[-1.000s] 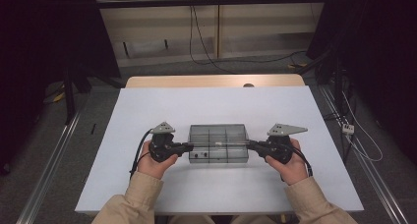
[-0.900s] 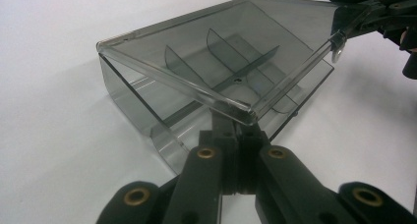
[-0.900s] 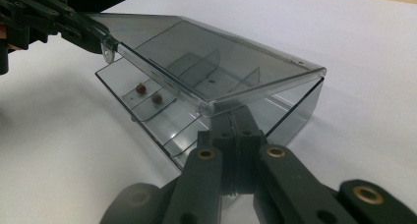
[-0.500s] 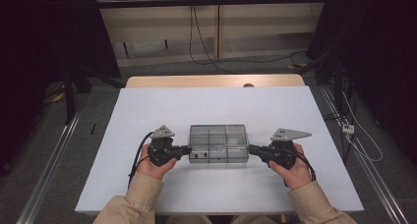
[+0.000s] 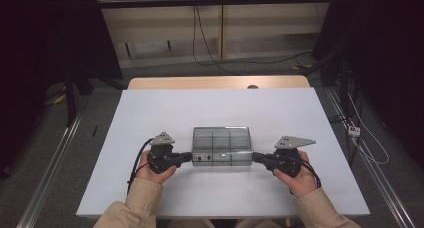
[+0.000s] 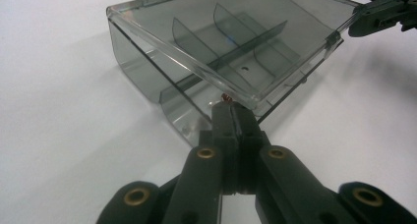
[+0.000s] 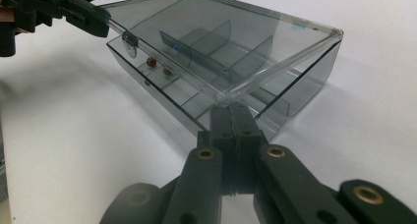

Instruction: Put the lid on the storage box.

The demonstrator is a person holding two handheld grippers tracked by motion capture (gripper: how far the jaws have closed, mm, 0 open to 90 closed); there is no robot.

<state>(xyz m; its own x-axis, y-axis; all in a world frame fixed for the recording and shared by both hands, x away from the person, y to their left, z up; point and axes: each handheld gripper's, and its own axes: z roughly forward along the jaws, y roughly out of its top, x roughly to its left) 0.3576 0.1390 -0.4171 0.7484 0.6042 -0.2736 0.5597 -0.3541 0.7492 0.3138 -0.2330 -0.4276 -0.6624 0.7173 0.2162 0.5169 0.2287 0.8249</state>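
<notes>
A smoky clear compartment box [image 5: 221,148] sits mid-table on the white tabletop [image 5: 150,118]. Its hinged lid [image 6: 221,37] stands slightly raised along the near edge. My left gripper [image 5: 190,157] is shut, its tips [image 6: 231,108] tucked under the lid's near left corner. My right gripper [image 5: 254,158] is shut too, its tips [image 7: 230,111] under the near right corner of the lid [image 7: 206,42]. Each gripper view shows the other gripper at the opposite corner. Inside the box lie a red bead [image 7: 151,62], a brownish bead [image 7: 167,71] and a small blue piece [image 7: 177,49].
A wooden strip [image 5: 215,82] borders the table's far edge. Cables [image 5: 210,58] trail on the floor beyond it, and a metal rail [image 5: 55,163] runs along the left side. Bare white tabletop surrounds the box.
Both hands have eased a little toward the table's near edge, staying at the box's near corners. The box has not shifted.
</notes>
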